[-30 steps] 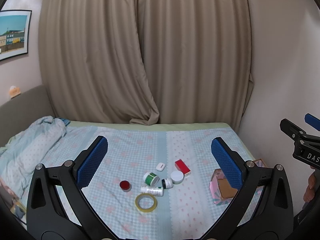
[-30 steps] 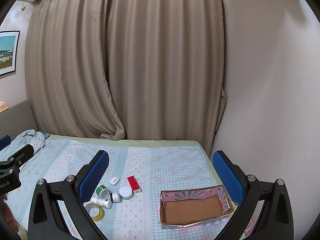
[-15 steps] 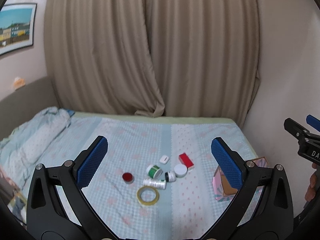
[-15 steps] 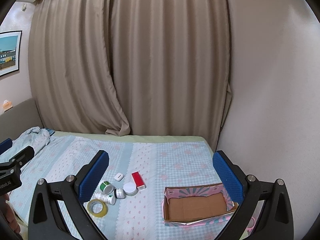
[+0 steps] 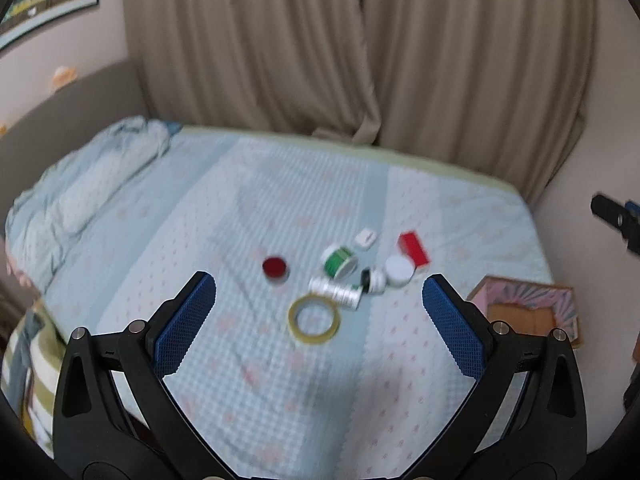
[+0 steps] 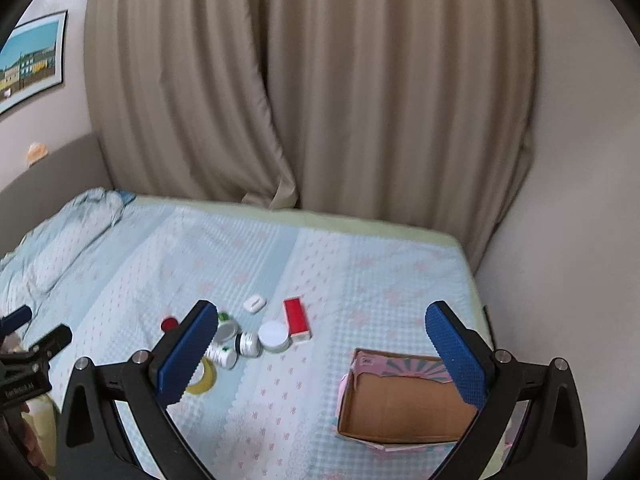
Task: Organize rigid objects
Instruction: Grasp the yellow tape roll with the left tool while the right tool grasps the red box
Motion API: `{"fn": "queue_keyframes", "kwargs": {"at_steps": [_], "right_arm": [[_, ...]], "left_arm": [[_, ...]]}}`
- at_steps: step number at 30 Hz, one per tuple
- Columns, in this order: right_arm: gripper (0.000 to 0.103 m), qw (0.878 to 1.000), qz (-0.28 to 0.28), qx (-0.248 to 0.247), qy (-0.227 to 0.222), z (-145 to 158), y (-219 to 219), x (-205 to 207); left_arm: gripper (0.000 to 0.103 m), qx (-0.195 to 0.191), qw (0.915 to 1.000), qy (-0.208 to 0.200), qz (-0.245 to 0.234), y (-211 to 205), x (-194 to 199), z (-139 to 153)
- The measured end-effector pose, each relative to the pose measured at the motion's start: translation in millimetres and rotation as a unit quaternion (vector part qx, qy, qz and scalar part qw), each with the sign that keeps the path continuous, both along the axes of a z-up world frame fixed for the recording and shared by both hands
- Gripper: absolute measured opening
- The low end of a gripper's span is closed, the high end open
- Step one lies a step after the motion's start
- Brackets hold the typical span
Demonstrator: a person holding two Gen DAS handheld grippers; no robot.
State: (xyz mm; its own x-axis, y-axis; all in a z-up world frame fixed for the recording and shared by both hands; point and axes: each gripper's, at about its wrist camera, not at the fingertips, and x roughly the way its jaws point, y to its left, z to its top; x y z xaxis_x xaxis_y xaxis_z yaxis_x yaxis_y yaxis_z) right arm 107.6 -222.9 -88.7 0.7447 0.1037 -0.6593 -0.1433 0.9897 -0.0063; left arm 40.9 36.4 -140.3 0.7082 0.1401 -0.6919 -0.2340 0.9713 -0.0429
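A cluster of small items lies on the bed: a yellow tape ring (image 5: 314, 319), a red-lidded jar (image 5: 275, 268), a green roll (image 5: 339, 262), a white bottle (image 5: 335, 294) on its side, a white round jar (image 5: 398, 270), a red box (image 5: 414, 248) and a small white case (image 5: 365, 237). An open cardboard box (image 6: 404, 400) with a pink outside sits at the bed's right. My left gripper (image 5: 319, 324) hangs open above the tape ring, holding nothing. My right gripper (image 6: 320, 352) is open over the sheet between the cluster and the box.
A crumpled light-blue blanket (image 5: 84, 196) is piled at the bed's left end. Beige curtains (image 6: 312, 92) hang behind the bed, and a wall (image 6: 560, 200) borders its right side. The right gripper's tip (image 5: 616, 216) shows at the left wrist view's right edge.
Both grippers have come closer to the bed and tilted down; the items and the box look larger. Both stay open and nothing on the bed has moved.
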Motion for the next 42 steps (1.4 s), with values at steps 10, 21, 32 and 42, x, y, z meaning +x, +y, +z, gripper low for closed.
{"fn": "queue_keyframes", "kwargs": {"at_steps": [10,21,32,42], "right_arm": [[0.103,0.994,0.040,-0.012,0.096,-98,21,93],[0.103,0.971,0.072,-0.014,0.229,-226,55,195],[0.103,0.943,0.075,-0.038,0.322,-325,84,271],[0.103,0.921,0.065,-0.047,0.380,-380,92,314]], "left_arm": [[0.103,-0.044,0.9950,0.089,-0.001,8,55,-140],[0.103,-0.031,0.9868,0.159,0.000,27,111,-281],[0.103,-0.028,0.9791,0.199,-0.032,33,157,-353],[0.103,-0.019,0.9774,0.206,-0.044,32,190,-365]]}}
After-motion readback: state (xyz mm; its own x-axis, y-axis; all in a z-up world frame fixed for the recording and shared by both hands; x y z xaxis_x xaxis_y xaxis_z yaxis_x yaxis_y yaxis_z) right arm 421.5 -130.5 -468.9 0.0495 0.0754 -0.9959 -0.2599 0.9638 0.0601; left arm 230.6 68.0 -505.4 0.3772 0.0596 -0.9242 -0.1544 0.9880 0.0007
